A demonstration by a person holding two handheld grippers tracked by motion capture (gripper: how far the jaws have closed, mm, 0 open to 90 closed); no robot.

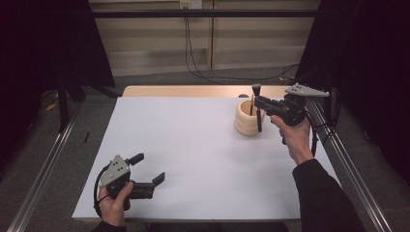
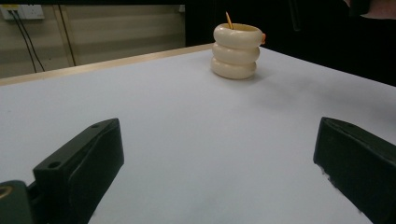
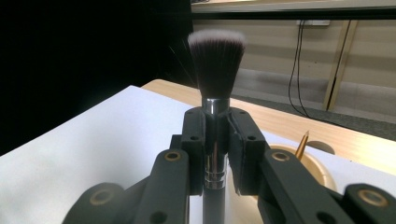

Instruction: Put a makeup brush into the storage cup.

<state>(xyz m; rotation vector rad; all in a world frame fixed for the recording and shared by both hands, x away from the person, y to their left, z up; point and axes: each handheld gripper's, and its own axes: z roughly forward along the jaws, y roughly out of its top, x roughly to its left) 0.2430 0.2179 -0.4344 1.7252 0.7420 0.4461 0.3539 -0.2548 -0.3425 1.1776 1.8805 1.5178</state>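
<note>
- A makeup brush (image 3: 216, 60) is held upright, bristles up, just over the near rim of a cream ribbed holder (image 1: 247, 121) standing at the far right of the white table (image 1: 193, 159).
- The brush is pinched at its silver ferrule by the right gripper (image 3: 216, 140), whose jaws are pressed in on it from both sides; in the high view the dark handle is seen hanging down in front of the holder's wall.
- A thin wooden stick with a pointed tip (image 3: 301, 143) is seen leaning inside the holder.
- The step in hand is judged to be either the lowering of the brush into the holder or its lifting out; which of the two cannot be told from this moment alone.
- If it is to be placed, the handle's lower end would have to be raised over the rim and brought above the opening, clear of the stick, before the grip is released.
- The left gripper (image 1: 147, 169) is held low at the near left corner of the table, well apart from the holder, its jaws spread wide with nothing between them.
</note>
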